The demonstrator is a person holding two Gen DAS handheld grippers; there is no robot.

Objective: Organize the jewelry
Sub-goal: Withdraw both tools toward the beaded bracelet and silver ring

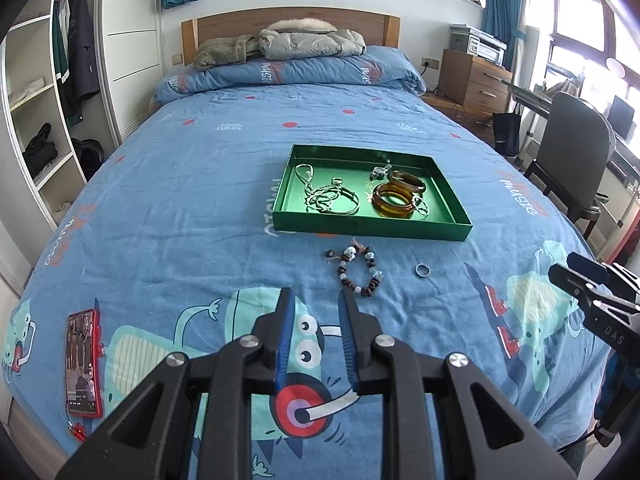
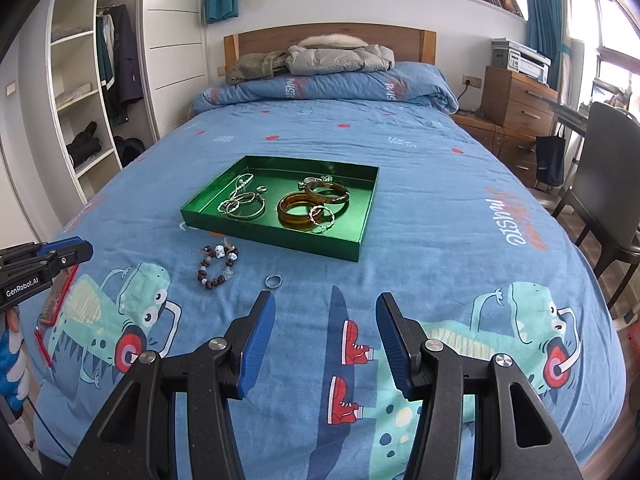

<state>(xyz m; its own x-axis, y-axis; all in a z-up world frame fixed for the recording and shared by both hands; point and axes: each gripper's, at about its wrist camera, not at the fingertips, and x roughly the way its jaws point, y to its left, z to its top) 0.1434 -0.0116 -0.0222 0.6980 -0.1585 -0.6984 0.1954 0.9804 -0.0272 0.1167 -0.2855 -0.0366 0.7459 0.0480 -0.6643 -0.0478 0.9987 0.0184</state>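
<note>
**Open bedspread ahead, clutter near the tray**

The bed point(image 2: 440, 200) lies bare along its right edge and toward the headboard end. A green tray point(image 2: 260, 232) sits mid-bed; just before its near wall lie a beaded bracelet point(image 2: 216, 266) and a small ring point(image 2: 273, 281). A red phone point(image 1: 83, 364) lies by the left edge.

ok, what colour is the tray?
Green, shiny inside. The tray shows best in the right wrist view.
</note>
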